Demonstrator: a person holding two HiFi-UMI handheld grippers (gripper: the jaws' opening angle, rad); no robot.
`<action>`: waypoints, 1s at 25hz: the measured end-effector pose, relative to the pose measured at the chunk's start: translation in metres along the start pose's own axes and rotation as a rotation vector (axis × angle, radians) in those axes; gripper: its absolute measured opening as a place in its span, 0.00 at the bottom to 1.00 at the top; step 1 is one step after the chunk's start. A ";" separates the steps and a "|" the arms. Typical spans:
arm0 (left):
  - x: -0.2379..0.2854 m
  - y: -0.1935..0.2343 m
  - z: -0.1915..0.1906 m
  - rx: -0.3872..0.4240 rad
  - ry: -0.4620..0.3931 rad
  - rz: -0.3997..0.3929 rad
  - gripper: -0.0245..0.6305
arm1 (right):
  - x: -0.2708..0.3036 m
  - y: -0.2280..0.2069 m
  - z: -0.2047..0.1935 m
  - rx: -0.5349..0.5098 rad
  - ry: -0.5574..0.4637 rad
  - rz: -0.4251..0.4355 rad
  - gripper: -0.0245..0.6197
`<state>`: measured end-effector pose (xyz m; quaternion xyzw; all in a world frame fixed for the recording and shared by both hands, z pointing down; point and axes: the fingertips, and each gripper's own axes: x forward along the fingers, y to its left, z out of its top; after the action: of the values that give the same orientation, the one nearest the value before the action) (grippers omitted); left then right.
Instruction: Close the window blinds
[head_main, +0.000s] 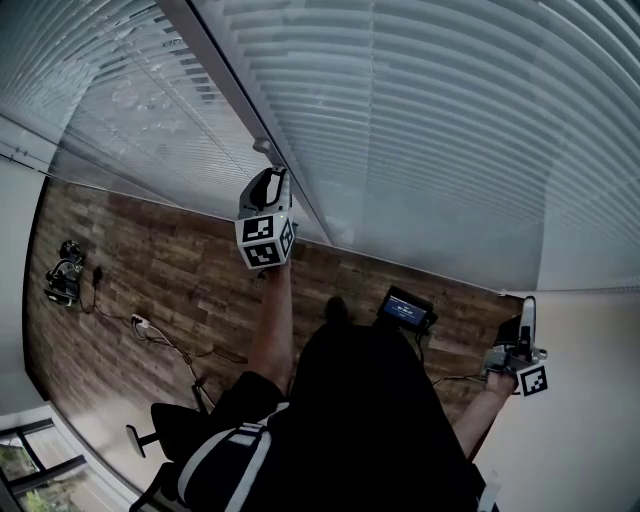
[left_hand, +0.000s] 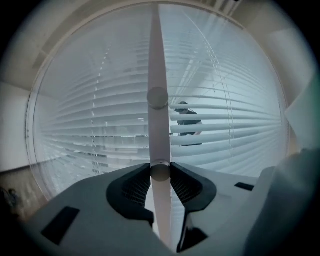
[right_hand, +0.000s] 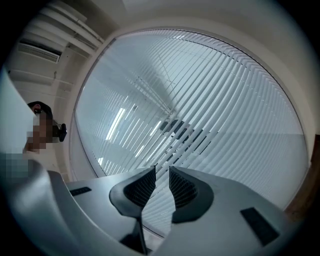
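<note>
White slatted window blinds (head_main: 430, 130) fill the upper part of the head view, in two panels split by a frame. My left gripper (head_main: 269, 182) is raised to the blinds near that frame. In the left gripper view it (left_hand: 160, 171) is shut on the pale, upright tilt wand (left_hand: 156, 75), which runs up between the pads in front of the slats (left_hand: 230, 125). My right gripper (head_main: 527, 312) hangs low at the right, away from the wand. Its jaws (right_hand: 162, 172) stand almost together with nothing between them, facing slats (right_hand: 225, 100) that show dark gaps.
Below lies a wood-look floor (head_main: 180, 260) with a power strip and cables (head_main: 140, 322), a small device (head_main: 62, 278) at the far left and a blue-screened device (head_main: 405, 310) by the window. A white wall (head_main: 600, 400) stands at the right. A person's reflection (left_hand: 186, 122) shows between slats.
</note>
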<state>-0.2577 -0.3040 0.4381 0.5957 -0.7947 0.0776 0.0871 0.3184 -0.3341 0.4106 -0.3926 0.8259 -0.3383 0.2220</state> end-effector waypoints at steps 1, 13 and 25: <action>0.000 -0.001 0.000 0.051 0.012 0.014 0.25 | 0.000 0.000 0.000 -0.001 0.000 -0.001 0.17; 0.003 -0.004 -0.001 0.417 0.084 0.116 0.25 | 0.002 0.005 -0.001 0.008 0.004 0.011 0.17; -0.007 0.005 0.001 -0.326 -0.081 -0.069 0.32 | -0.002 0.001 -0.003 0.007 -0.001 0.004 0.17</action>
<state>-0.2605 -0.2960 0.4355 0.6033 -0.7787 -0.0792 0.1530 0.3173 -0.3305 0.4118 -0.3903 0.8255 -0.3403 0.2245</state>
